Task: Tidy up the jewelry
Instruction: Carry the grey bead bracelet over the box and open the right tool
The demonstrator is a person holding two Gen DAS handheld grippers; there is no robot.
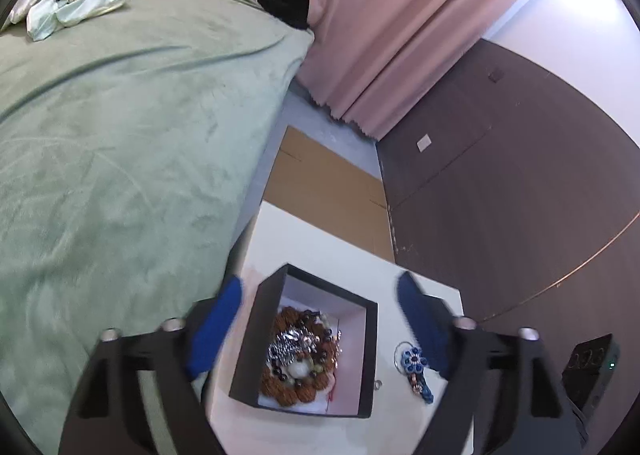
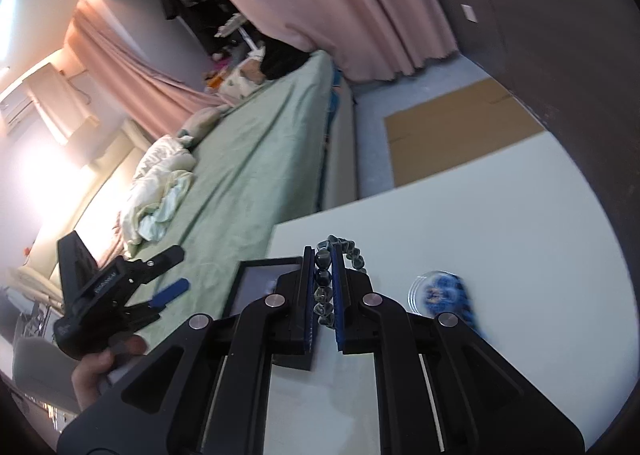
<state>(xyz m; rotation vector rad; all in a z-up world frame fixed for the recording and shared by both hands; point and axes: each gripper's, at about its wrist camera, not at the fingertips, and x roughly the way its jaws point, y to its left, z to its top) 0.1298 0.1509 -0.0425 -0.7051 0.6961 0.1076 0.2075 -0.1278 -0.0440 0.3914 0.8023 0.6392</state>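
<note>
A black box (image 1: 266, 339) with a white inside stands open on the white table (image 1: 328, 243). It holds brown bead bracelets (image 1: 290, 385) and a silver piece. My left gripper (image 1: 320, 319) is open above the box, its blue fingers on either side. A blue flower ornament (image 1: 416, 365) lies on the table right of the box. My right gripper (image 2: 324, 287) is shut on a dark bead bracelet (image 2: 344, 251), held above the table beside the box (image 2: 268, 279). The blue ornament (image 2: 444, 295) is blurred to its right.
A bed with a green cover (image 1: 120, 135) runs along the table's left side. Pink curtains (image 1: 400, 23) and a dark brown cabinet (image 1: 520, 183) stand behind. Cardboard (image 1: 328, 191) lies on the floor beyond the table. A black device (image 1: 592, 367) sits at the right.
</note>
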